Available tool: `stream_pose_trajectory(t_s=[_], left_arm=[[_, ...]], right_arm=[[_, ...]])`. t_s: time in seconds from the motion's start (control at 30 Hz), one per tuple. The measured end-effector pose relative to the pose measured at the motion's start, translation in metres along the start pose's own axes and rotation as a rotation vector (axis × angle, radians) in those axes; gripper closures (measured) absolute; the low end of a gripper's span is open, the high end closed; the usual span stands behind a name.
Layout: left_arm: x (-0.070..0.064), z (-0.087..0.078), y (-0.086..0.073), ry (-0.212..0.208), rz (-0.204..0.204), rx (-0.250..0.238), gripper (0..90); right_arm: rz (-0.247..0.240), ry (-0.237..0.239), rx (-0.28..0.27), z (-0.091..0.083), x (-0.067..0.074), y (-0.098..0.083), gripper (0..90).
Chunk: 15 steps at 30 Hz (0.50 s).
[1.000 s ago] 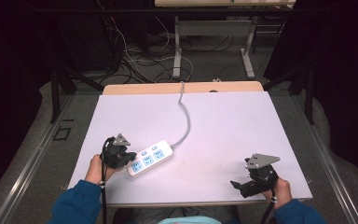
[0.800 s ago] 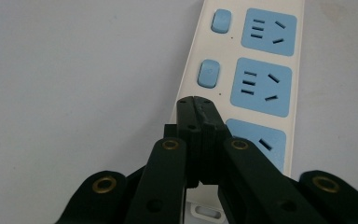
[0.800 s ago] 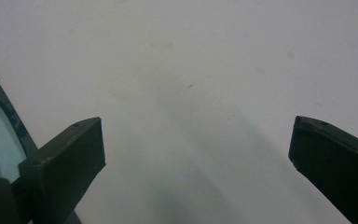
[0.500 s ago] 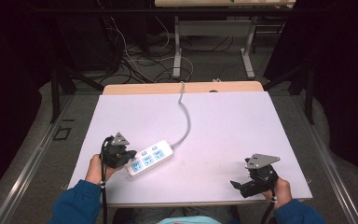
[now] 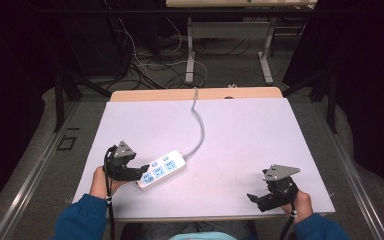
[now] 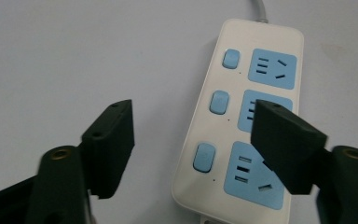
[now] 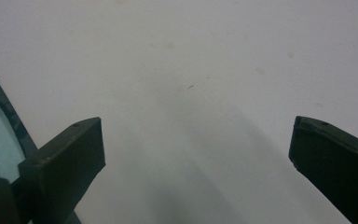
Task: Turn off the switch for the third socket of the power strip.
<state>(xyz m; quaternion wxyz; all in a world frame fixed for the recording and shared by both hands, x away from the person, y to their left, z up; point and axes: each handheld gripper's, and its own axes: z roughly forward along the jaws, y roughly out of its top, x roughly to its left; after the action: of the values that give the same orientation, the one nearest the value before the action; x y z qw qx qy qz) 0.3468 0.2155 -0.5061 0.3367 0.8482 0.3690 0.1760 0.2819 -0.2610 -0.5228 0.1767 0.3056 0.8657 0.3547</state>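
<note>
1. Down near the tabletop's [image 5: 240, 125] front-left corner, the left gripper [image 5: 141, 173] lies low in the person's left hand [image 5: 101, 181], pointing right at the power strip [image 5: 161, 169].
2. Its jaws have just been opening; they stand released, straddling the strip's near end without pressing it.
3. Meanwhile the right gripper [image 5: 252, 197] rests near the front-right corner, jaws spread, holding nothing.

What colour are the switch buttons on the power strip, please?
Light blue, on a white power strip; clearest in the left gripper view.

Black two-jaw grippers [image 5: 142, 172] with grey three-cornered top plates (trailing black cables), blue sleeves [image 5: 82, 217]
</note>
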Motion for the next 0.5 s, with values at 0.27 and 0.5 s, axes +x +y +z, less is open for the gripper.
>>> stream_pose_trajectory(t_s=[0.27,0.5], left_arm=[[0.002,-0.009,-0.007,0.036,-0.022,-0.009,6.8],[0.007,-0.019,-0.019,0.061,-0.051,-0.018,0.2]], right_arm=[[0.009,-0.002,-0.011,0.000,0.000,0.000,2.8],[0.018,-0.003,-0.002,-0.001,0.000,0.000,2.8]])
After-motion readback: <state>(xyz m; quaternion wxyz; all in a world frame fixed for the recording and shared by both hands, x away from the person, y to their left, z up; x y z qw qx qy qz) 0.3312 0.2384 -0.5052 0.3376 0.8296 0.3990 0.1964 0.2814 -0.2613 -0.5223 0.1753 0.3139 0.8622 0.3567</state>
